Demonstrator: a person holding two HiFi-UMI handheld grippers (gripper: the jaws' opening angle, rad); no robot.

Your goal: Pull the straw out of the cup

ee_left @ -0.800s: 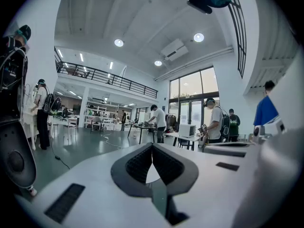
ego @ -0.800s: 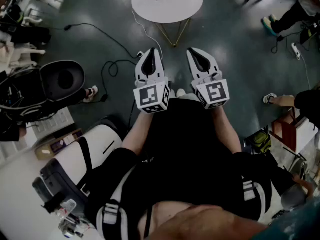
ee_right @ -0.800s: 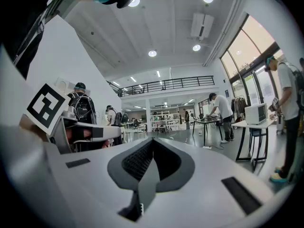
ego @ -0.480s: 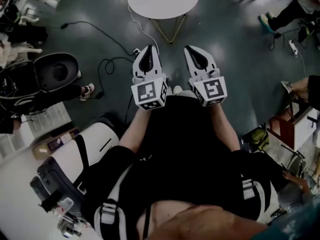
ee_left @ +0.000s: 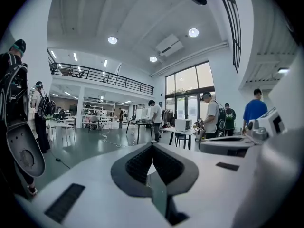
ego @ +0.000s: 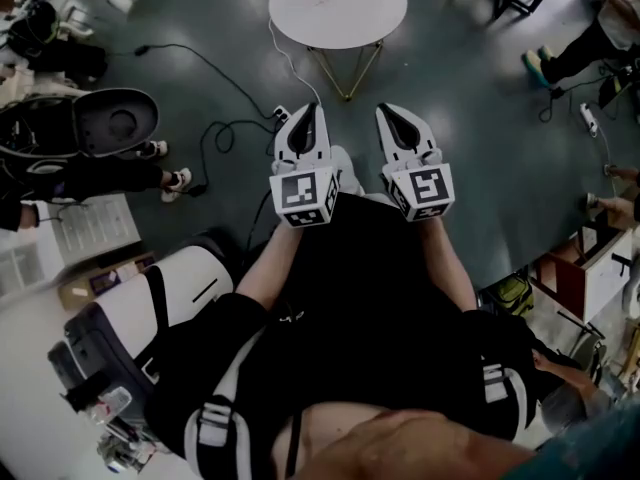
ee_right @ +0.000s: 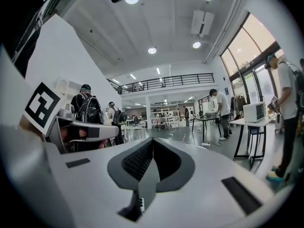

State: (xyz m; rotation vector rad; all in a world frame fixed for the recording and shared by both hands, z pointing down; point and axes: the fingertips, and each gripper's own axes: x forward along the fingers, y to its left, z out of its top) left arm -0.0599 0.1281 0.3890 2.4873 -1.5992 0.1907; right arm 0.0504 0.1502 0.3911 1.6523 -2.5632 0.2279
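No cup or straw shows in any view. In the head view both grippers are held side by side in front of the person's body, above the dark floor. The left gripper [ego: 306, 111] is shut with nothing between its jaws, and so is the right gripper [ego: 395, 111]. In the left gripper view the left gripper [ee_left: 152, 147] has its black pads pressed together at the tips. The right gripper [ee_right: 153, 142] looks the same in its own view, and both point out level into a big hall.
A round white table [ego: 337, 6] on gold legs stands ahead on the floor. Cables [ego: 215, 133] trail across the floor at left. A white robot body [ego: 140, 318] sits low left. People stand at the left [ego: 95, 173] and right [ego: 580, 33] edges. Desks and people [ee_left: 211, 115] fill the hall.
The head view has shifted slightly, so the round table and floor sit a little differently. Both grippers keep their shut pose side by side; people at the edges have moved.
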